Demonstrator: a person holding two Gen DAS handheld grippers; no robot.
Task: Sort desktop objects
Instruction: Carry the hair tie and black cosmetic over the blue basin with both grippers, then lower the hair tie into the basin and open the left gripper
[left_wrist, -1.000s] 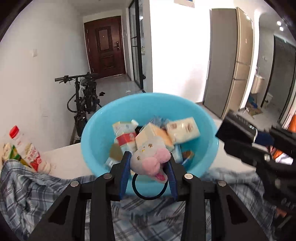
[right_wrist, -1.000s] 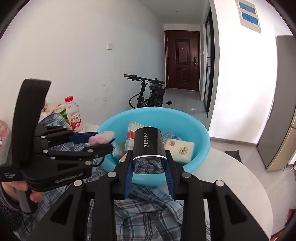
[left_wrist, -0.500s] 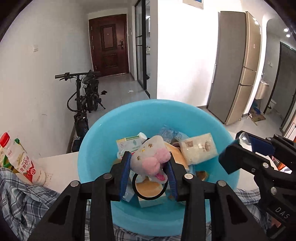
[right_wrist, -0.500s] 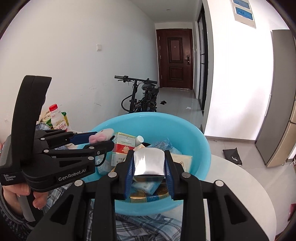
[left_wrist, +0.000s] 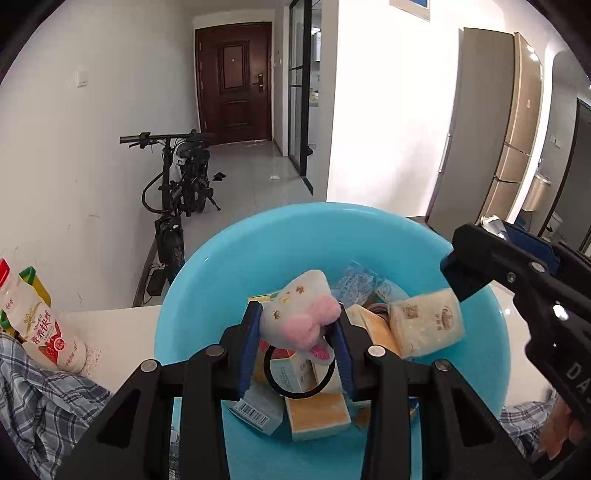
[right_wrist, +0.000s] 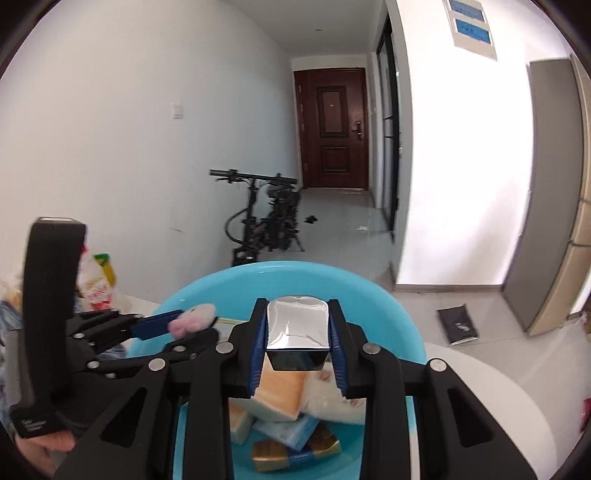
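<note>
A blue plastic basin (left_wrist: 192, 306) holds several small boxes and packets; it also shows in the right wrist view (right_wrist: 399, 314). My left gripper (left_wrist: 297, 332) is shut on a grey and pink plush hair tie (left_wrist: 299, 317) with a black elastic loop, held over the basin. My right gripper (right_wrist: 297, 343) is shut on a black and silver ZEESEA box (right_wrist: 297, 334), also held over the basin. The right gripper shows at the right of the left wrist view (left_wrist: 517, 280); the left gripper shows at the left of the right wrist view (right_wrist: 110, 332).
The basin stands on a white round table (right_wrist: 491, 398) partly covered by a plaid cloth (left_wrist: 40, 402). A drink bottle (left_wrist: 37, 325) lies left of the basin. A bicycle (left_wrist: 177, 195) stands on the floor beyond the table.
Both grippers have moved forward from the cloth to above the basin, still holding the hair tie and the box.
</note>
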